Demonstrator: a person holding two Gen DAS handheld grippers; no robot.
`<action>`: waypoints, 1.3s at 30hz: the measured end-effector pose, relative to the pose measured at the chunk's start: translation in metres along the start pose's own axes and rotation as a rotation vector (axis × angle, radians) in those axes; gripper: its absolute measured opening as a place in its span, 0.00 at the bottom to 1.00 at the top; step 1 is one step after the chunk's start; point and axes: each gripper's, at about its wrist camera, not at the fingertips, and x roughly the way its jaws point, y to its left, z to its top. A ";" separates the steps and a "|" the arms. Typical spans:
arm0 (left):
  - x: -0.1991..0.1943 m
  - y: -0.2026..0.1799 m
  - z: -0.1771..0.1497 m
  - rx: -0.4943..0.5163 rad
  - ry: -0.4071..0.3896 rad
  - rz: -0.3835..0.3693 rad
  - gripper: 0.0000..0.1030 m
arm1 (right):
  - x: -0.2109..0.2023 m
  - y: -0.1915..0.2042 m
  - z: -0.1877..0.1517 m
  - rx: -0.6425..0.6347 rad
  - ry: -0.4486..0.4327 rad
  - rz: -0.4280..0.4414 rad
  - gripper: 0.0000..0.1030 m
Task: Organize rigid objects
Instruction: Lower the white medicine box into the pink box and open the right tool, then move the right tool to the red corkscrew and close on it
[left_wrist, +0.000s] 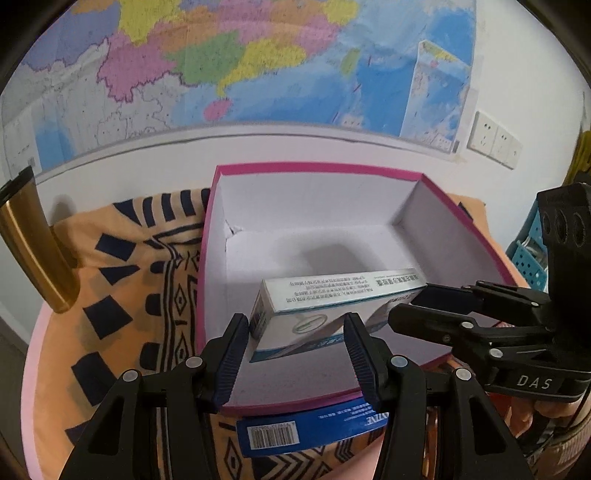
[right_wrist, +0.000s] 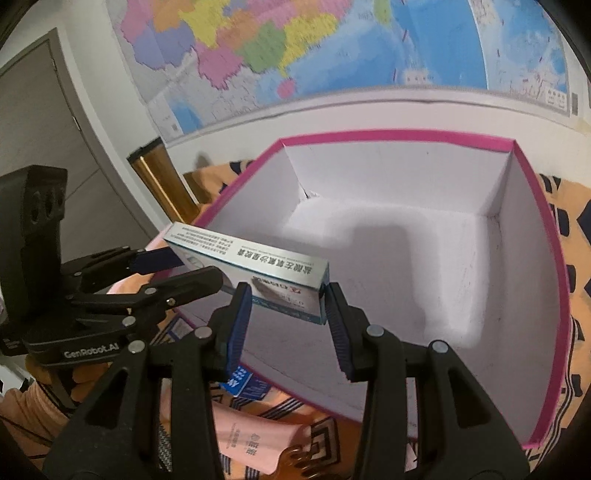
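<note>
A white and blue medicine box (left_wrist: 314, 295) (right_wrist: 251, 258) hangs over the near part of an open pink-rimmed carton (left_wrist: 317, 170) (right_wrist: 399, 134) with a bare white inside. My left gripper (left_wrist: 297, 332) (right_wrist: 199, 267) is shut on the medicine box's left end. From the right, my right gripper (left_wrist: 410, 302) (right_wrist: 288, 299) is shut on the other end, pads against both sides. The medicine box tilts slightly, its printed side up. Nothing else lies inside the carton.
The carton sits on an orange patterned cloth (left_wrist: 129, 277). A blue barcoded box (left_wrist: 306, 428) pokes out under its near edge, and a pink packet (right_wrist: 251, 439) lies in front. A gold tumbler (left_wrist: 33, 243) stands at the left, a blue basket (left_wrist: 528, 258) at the right.
</note>
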 end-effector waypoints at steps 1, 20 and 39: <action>0.001 0.001 0.000 -0.005 0.005 0.005 0.53 | 0.003 -0.001 0.000 0.002 0.012 -0.004 0.43; -0.043 -0.004 -0.018 -0.013 -0.161 -0.009 0.67 | -0.041 0.001 -0.010 -0.024 -0.082 -0.052 0.46; -0.056 -0.089 -0.092 0.191 -0.025 -0.308 0.67 | -0.105 -0.047 -0.117 0.158 -0.021 -0.093 0.52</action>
